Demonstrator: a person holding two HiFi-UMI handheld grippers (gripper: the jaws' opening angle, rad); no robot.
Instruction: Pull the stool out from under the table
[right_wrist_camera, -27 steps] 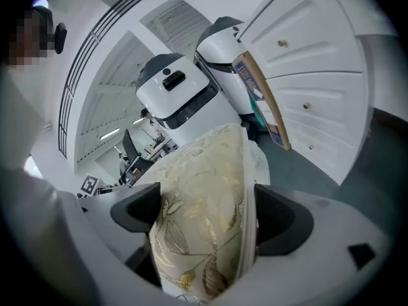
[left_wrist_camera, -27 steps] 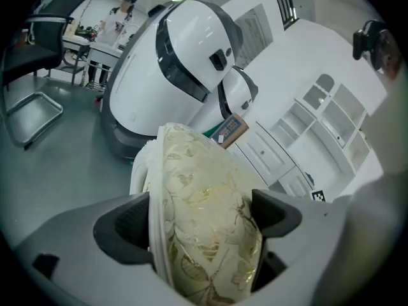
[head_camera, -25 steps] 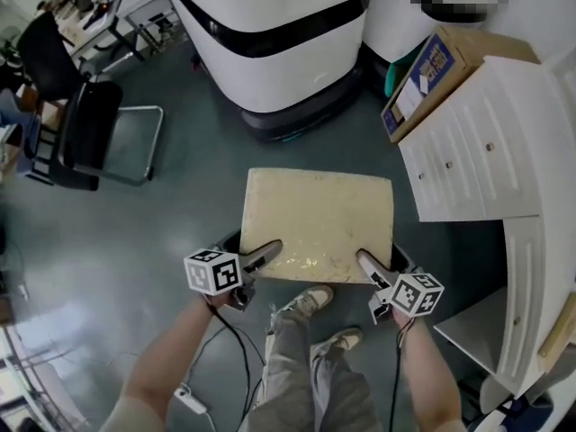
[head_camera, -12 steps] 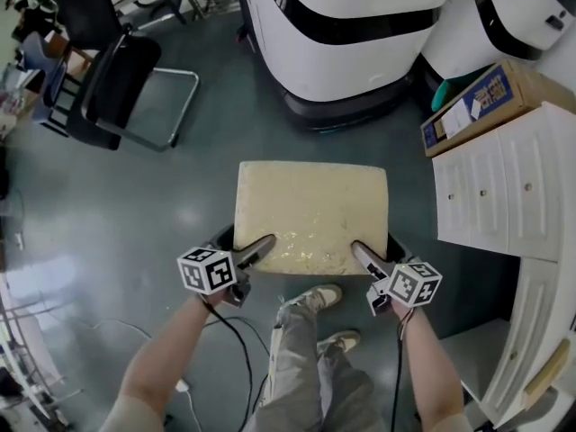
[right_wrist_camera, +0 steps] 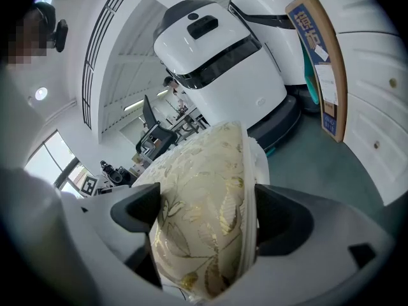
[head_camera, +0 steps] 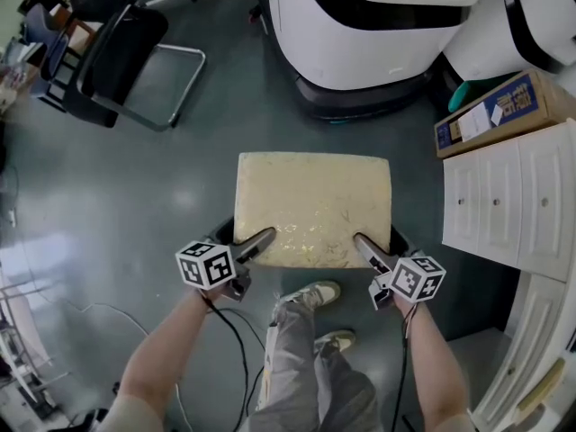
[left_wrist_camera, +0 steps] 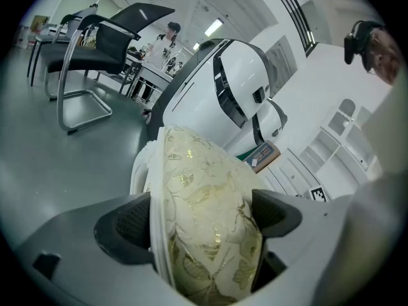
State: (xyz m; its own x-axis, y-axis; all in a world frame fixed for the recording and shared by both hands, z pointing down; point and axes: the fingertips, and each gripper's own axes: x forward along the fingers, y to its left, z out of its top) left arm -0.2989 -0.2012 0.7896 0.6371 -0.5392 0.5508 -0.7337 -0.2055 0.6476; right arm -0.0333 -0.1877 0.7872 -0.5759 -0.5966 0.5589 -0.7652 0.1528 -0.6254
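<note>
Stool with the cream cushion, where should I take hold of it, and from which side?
Probably best to grip the stool by its near seat edge, one corner each, coming from the person's side. The seat is a flat padded slab whose edge fits between the jaws. The left gripper and right gripper are shut on it there.
</note>
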